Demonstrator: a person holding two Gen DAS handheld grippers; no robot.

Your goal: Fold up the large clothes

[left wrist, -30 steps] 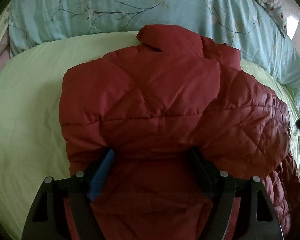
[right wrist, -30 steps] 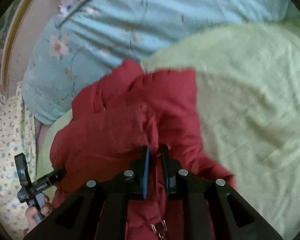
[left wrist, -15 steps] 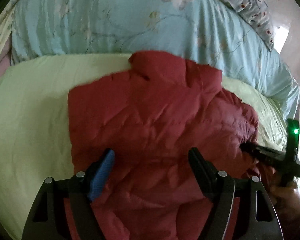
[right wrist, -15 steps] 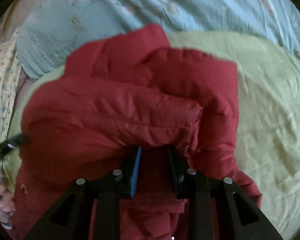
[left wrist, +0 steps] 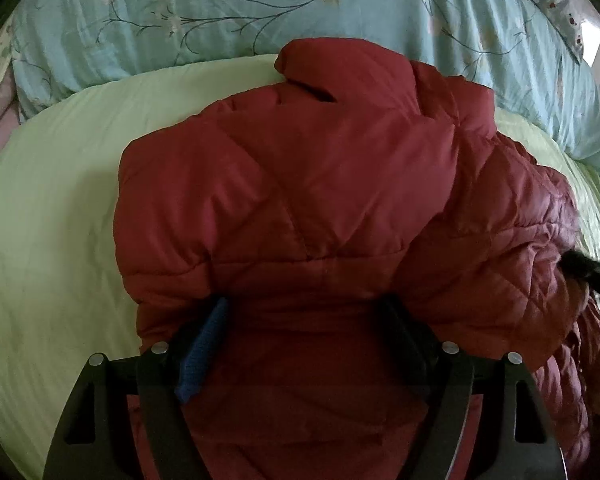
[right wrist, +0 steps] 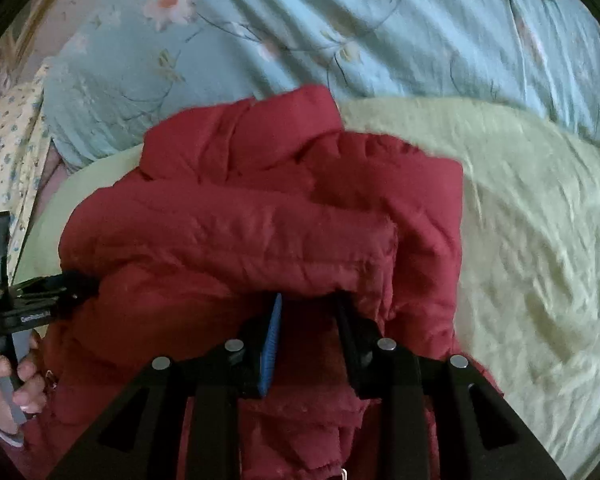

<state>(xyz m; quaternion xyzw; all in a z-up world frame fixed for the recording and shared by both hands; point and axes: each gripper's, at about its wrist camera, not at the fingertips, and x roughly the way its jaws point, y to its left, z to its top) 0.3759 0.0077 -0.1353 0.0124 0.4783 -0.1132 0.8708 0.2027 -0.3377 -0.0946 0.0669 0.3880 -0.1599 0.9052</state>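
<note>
Lowered again, left gripper (left wrist: 304, 316) fingers spread wide under red jacket (left wrist: 300, 184); right gripper (right wrist: 310, 312) pinches it.

Jacket (left wrist: 300, 200) lay on sheet (left wrist: 52, 220), collar toward quilt (left wrist: 220, 12) behind; both grippers' fingertips tucked under jacket's near fold.
</note>
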